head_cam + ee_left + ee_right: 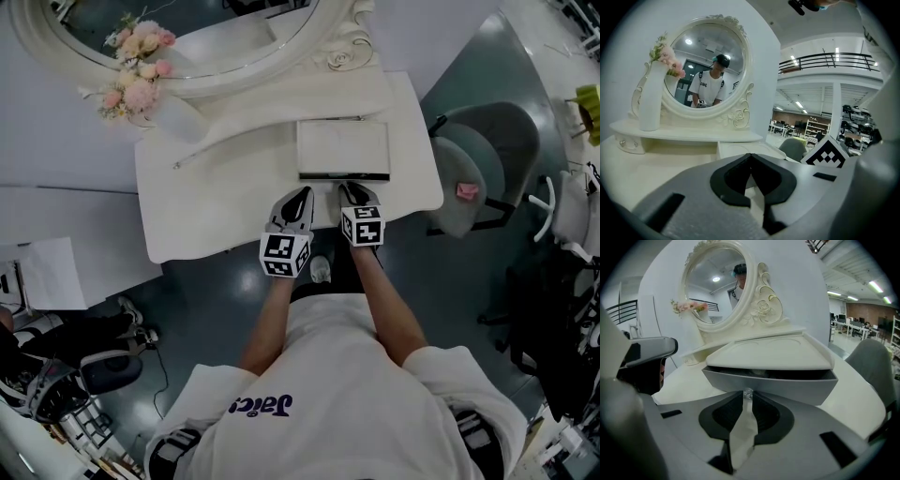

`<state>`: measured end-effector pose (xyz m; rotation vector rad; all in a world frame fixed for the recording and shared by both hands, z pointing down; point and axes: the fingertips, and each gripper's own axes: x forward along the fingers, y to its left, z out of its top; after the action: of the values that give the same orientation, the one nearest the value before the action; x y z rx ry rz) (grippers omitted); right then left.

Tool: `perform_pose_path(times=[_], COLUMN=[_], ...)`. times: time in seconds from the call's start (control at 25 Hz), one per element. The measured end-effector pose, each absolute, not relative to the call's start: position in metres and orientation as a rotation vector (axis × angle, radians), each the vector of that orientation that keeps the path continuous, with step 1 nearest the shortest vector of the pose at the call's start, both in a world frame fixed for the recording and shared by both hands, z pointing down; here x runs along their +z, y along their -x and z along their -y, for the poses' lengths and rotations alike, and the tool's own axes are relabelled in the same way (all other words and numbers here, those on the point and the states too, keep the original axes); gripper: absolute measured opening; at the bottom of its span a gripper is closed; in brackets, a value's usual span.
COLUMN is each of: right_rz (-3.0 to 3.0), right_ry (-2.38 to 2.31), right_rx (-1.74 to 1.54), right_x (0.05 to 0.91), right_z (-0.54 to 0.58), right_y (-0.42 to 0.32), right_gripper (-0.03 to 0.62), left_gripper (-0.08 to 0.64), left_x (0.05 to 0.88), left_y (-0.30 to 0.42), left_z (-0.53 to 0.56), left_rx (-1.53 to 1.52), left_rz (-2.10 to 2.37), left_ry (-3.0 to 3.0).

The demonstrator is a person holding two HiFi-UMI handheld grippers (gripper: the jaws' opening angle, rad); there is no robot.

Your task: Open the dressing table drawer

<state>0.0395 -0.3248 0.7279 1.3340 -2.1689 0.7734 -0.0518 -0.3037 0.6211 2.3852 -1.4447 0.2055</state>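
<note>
While the person is standing at the near edge of the white table (234, 220), both claws are reaching forward side by side over its top.

The left claw (302, 197) is sitting at 9 o'clock from its partner. Its jaws are pressed together on nothing, probably kept aside so it is not blocking the pull.

The right claw (748, 398) is pinching narrowly on the small clear knob (748, 393). That knob is at the middle of the drawer (768, 382) front and looks to be the only handle for drawing it out.

The drawer is lying straight ahead at 12 o'clock from the right claw, in a low unit on the right half of the table. A dark gap is showing between the drawer's grey front and the white top above it. So the drawer seems to be standing slightly open, with most of the pull yet to come. A straight draw toward the person would likely be keeping the knob from slipping out of the grip.

Farther back:
- At 12 o'clock, the oval mirror (234, 82) is rising behind the drawer.
- At 10 o'clock, a white vase (178, 117) of pink flowers is standing against the mirror's frame.
- At 2 o'clock, off the table, a grey chair (487, 155) is waiting on the floor.

Counting: two claws, one drawer being worked, one knob, one mirror, one vase, one chair.
</note>
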Motion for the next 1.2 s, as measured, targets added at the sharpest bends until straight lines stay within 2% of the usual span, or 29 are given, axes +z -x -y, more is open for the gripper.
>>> perform_pose_path(times=[1.2], right_rz=[2.178], right_ry=[-1.348], right_rx=[0.764], right_x=[0.731], right_z=[0.236], right_y=[-0.035], right_gripper=[0.066], left_gripper=[0.015], left_x=[0.629], left_y=[0.039], left_z=[0.233], left_rx=[0.217], left_rz=[1.368], left_ry=[-2.443])
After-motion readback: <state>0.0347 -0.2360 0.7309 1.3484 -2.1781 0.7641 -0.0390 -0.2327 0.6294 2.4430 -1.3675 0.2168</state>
